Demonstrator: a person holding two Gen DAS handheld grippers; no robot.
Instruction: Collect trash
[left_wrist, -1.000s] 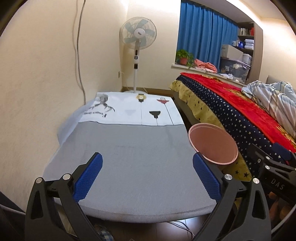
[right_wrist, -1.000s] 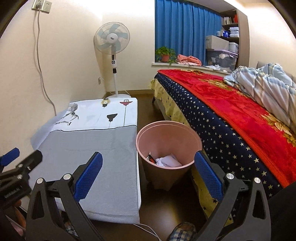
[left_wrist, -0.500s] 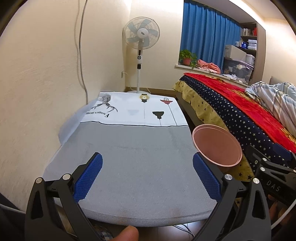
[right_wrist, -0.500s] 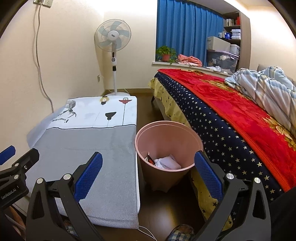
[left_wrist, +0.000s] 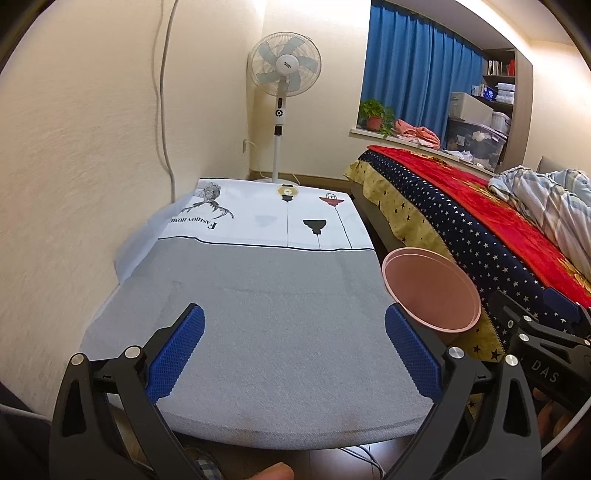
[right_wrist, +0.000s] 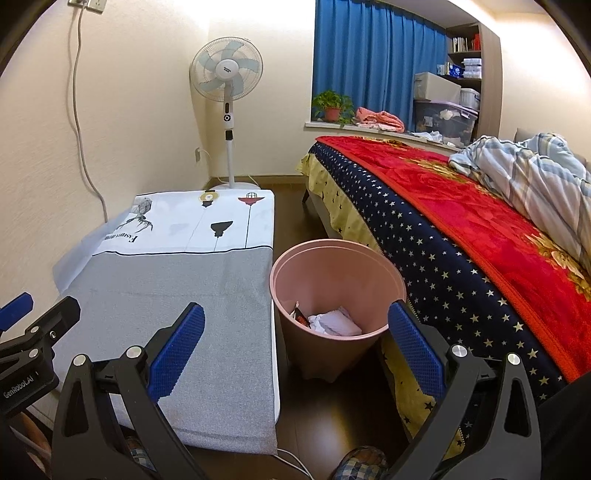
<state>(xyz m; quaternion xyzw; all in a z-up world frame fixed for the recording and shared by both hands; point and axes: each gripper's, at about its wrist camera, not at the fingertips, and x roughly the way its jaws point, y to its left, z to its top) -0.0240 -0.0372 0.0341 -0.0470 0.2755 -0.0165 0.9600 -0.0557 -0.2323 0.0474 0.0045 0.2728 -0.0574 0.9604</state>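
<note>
A pink trash bin (right_wrist: 338, 280) stands on the floor between the low table and the bed. Crumpled white paper (right_wrist: 334, 323) and a dark wrapper (right_wrist: 298, 314) lie inside it. The bin's rim (left_wrist: 430, 291) shows at the table's right edge in the left wrist view. My left gripper (left_wrist: 293, 350) is open and empty over the near end of the table. My right gripper (right_wrist: 295, 347) is open and empty, near the bin's front. No loose trash shows on the table.
The low table (left_wrist: 266, 332) has a grey and white printed cloth. A bed (right_wrist: 461, 229) with a red and starred blanket lies to the right. A standing fan (right_wrist: 227, 92) is at the far wall. Dark floor (right_wrist: 332, 413) runs between table and bed. A cable (right_wrist: 291, 458) lies near my slippered foot.
Both views have shifted slightly, with the scene a little lower and farther. Both grippers stay open and empty. Nothing on the table or in the bin moved.
</note>
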